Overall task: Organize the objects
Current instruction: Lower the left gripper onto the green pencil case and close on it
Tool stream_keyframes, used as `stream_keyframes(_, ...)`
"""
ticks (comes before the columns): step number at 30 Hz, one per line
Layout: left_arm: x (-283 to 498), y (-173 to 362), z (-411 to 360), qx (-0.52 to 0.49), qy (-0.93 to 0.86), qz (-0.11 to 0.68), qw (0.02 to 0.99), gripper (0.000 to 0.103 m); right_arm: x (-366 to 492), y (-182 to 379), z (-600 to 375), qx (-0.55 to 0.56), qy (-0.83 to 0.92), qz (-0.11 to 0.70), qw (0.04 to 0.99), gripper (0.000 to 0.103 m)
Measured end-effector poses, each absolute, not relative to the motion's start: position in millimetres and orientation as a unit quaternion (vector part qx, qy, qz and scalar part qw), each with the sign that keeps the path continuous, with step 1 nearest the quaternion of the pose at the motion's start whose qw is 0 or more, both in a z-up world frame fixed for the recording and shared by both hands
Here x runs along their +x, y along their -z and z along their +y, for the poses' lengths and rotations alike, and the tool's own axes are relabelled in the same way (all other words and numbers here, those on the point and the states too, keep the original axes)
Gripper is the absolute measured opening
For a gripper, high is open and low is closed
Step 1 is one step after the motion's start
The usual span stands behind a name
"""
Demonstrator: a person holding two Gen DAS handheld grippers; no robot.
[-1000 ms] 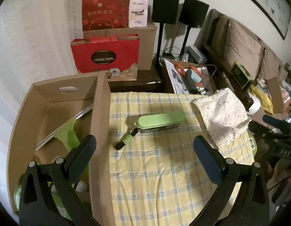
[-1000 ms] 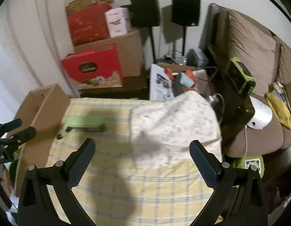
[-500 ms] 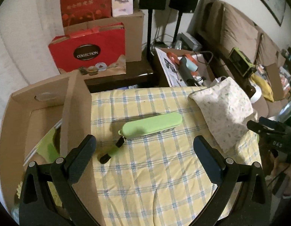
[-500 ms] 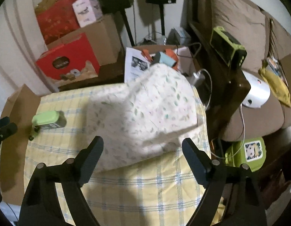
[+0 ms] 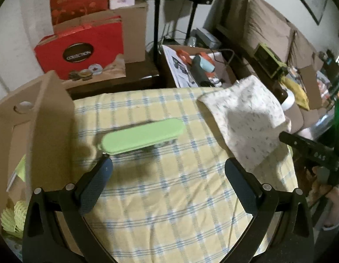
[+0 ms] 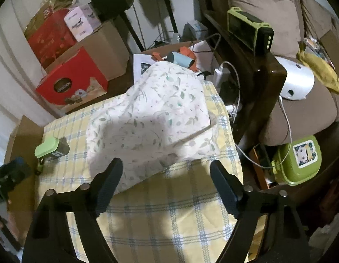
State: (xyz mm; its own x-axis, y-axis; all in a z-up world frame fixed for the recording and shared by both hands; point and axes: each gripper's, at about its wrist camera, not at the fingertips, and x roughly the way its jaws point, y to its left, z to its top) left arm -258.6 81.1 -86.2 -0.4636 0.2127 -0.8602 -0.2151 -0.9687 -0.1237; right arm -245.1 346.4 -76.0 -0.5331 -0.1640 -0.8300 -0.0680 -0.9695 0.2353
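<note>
Left wrist view
Green case: lies flat on the checked tablecloth, just beside the cardboard box on its right.
Long axis: runs across the cloth, tilted; the near end points down towards the box wall, the far end rises towards the floral cloth.
Strap end: a small loop shows at the case's box-side end, just by the left fingertip.
Left gripper: fingers spread wide, nothing between them; the case lies just beyond the tips, untouched.
Floral cloth: on the tablecloth's far right corner, well apart from the box.
Right gripper: one dark finger shows past the floral cloth, at the picture's right edge.
Change: a second ago the case sat far ahead in mid-cloth; it now fills the space just past the fingertips, and the box's inside has mostly slid out of sight.

Right wrist view
Green case: seen end-on, between the box and the floral cloth.
Right gripper: jaws closing, not yet pressing; the floral cloth's near edge lies between the fingertips.
Left gripper: blurred, beside the case on the box side.
Change: a second ago the fingers stood wider and the floral cloth lay further ahead; its near edge now reaches the tips.
</note>
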Motion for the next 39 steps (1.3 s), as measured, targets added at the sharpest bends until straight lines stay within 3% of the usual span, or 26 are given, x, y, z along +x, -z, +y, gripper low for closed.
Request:
stream_keyframes(6, -276.3, 89.0, 78.2, -0.502, -0.859, 0.008, 0.106, 0.1, -250.2, 76.7, 342.6, 0.486, 0.862, -0.136, 0.045, 0.079)
stream_keyframes(13, -291.8, 105.7, 86.8, -0.517, -0.847, 0.074, 0.103, 0.097, -265.5, 86.6, 341.3, 0.492, 0.834, -0.231, 0.094, 0.066)
stream_keyframes(15, -295.6, 108.4, 88.8, -0.52, -0.842, 0.089, 0.107, 0.097, -269.0, 89.0, 339.3, 0.493, 0.828, -0.247, 0.102, 0.06)
stream_keyframes(17, -301.5, 110.5, 91.0, -0.523, -0.838, 0.111, 0.112, 0.097, -271.7, 90.6, 339.4, 0.496, 0.825, -0.253, 0.101, 0.045)
stream_keyframes(28, -316.2, 131.8, 99.3, -0.552, -0.797, 0.197, 0.147, 0.096, -272.8, 88.3, 335.9, 0.483, 0.828, -0.259, 0.123, 0.028)
stream_keyframes(30, -317.1, 137.5, 99.9, -0.56, -0.789, 0.205, 0.15, 0.08, -272.8, 86.3, 334.4, 0.479, 0.829, -0.259, 0.128, 0.025)
stream_keyframes(34, -316.8, 142.7, 101.1, -0.564, -0.784, 0.219, 0.143, 0.063, -270.9, 78.1, 330.6, 0.469, 0.834, -0.257, 0.14, 0.017)
stream_keyframes(36, -317.0, 141.3, 99.7, -0.57, -0.782, 0.204, 0.15, 0.043, -270.0, 71.7, 329.6, 0.459, 0.838, -0.257, 0.145, 0.015)
stream_keyframes(39, -315.5, 137.3, 96.8, -0.577, -0.781, 0.178, 0.16, 0.026, -266.9, 58.5, 326.2, 0.443, 0.847, -0.252, 0.152, 0.012)
